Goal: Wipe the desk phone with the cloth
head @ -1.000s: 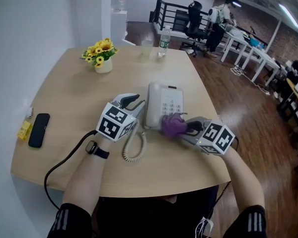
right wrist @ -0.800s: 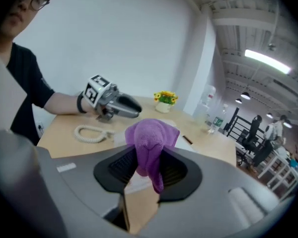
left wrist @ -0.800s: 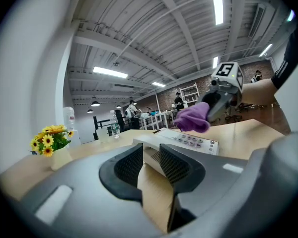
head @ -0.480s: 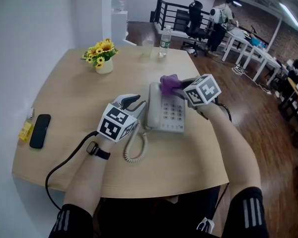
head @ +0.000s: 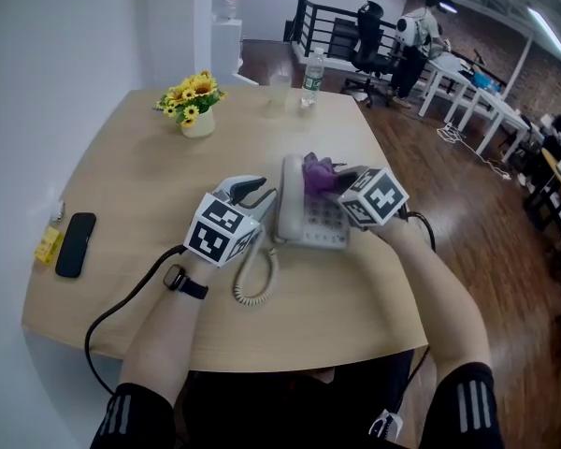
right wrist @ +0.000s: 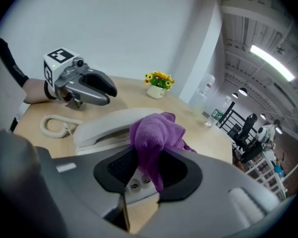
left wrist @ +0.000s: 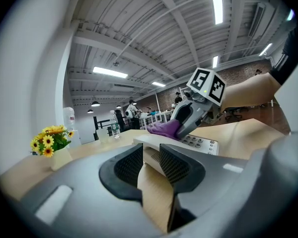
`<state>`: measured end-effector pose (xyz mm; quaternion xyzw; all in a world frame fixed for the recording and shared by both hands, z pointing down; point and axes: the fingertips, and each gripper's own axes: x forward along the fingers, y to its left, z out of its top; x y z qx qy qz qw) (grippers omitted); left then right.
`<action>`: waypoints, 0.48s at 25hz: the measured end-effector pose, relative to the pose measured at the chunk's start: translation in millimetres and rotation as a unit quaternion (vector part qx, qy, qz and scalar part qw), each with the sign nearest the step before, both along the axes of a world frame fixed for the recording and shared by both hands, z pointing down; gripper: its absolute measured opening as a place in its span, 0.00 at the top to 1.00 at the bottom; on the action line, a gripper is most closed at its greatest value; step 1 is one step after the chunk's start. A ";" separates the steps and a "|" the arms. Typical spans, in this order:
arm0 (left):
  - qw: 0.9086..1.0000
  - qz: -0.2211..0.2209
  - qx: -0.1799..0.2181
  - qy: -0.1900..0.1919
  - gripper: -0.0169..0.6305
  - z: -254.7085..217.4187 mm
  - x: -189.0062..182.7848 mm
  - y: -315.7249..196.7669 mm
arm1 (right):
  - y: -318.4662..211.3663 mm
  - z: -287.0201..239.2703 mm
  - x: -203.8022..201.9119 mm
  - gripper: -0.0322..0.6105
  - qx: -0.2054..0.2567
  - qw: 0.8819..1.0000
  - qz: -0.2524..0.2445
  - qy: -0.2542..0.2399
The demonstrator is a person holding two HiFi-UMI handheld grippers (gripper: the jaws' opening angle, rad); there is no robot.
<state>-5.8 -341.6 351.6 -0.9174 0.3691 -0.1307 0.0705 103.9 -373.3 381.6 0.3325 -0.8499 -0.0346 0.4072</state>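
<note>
From the head view we see the purple cloth on the desk phone's upper end, carried by the right gripper, with the left gripper just beside the handset. The left gripper view shows us its jaws slightly apart and empty. In the right gripper view we find the jaws clamped on the cloth.

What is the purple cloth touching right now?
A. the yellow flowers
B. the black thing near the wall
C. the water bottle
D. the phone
D: the purple cloth, pinched in the right gripper, lies on top of the desk phone, far from the other things.
</note>
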 end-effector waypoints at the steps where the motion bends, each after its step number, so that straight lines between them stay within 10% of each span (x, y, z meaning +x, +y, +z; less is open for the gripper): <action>1: 1.000 0.000 0.000 0.000 0.82 0.2 -0.1 -0.3 | 8.0 2.0 -0.9 0.75 0.002 1.000 -0.007 0.002; 12: 1.000 -0.003 0.002 -0.005 0.82 1.4 -0.7 -2.1 | 100.7 25.2 -9.1 0.75 0.006 0.997 -0.082 -0.004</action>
